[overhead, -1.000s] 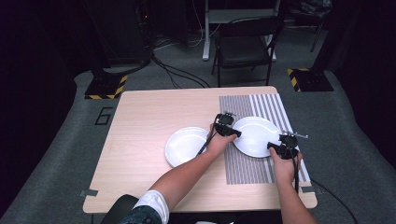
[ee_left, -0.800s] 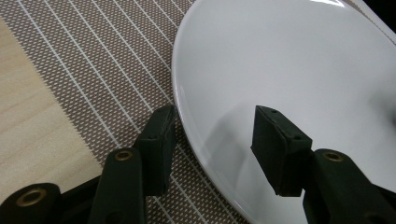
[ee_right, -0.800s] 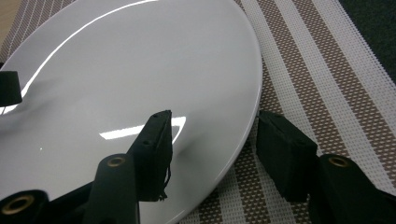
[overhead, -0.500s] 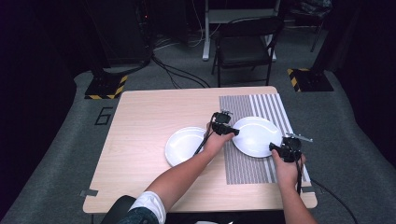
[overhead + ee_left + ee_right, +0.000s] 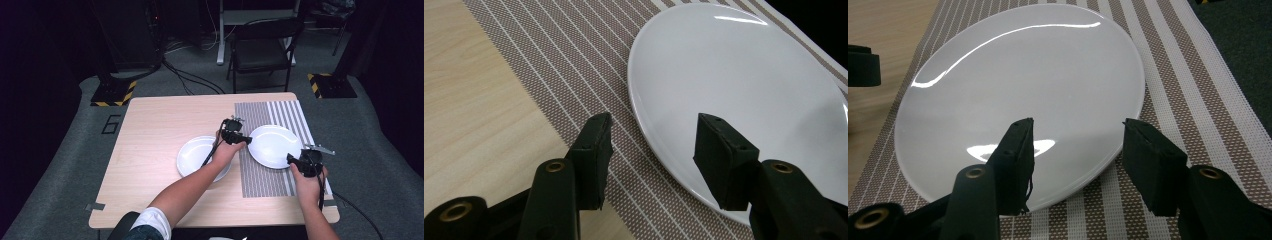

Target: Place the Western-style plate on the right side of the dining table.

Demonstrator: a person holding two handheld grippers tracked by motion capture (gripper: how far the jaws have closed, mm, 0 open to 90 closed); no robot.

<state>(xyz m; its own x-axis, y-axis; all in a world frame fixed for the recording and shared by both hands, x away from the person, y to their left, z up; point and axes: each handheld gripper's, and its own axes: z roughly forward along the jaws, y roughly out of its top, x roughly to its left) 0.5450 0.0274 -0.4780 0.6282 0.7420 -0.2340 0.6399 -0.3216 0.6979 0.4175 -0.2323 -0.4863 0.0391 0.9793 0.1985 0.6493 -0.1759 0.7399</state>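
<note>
Two grippers, jaws spread wide and gripping nothing, bracket one white plate. Nearest the person, the right gripper sits at the 5 o'clock edge of the plate on the mat; in the right gripper view its jaws straddle the near rim, one over the glazed surface, one over the striped placemat. Whether either jaw touches the rim I cannot tell. Farther in, the left gripper sits at the plate's 9 o'clock edge, jaws likewise straddling the rim in the left gripper view. A second white plate lies on bare wood just left of the mat, partly under the left forearm. Risks, as judgement: the rim is thin, glossy and low, so a jaw closing over it may skid off; uneven lift from two sides could tilt the plate; the left forearm could nudge the second plate. Both forearms reach forward from 6 o'clock, the left angled toward 1 o'clock.
</note>
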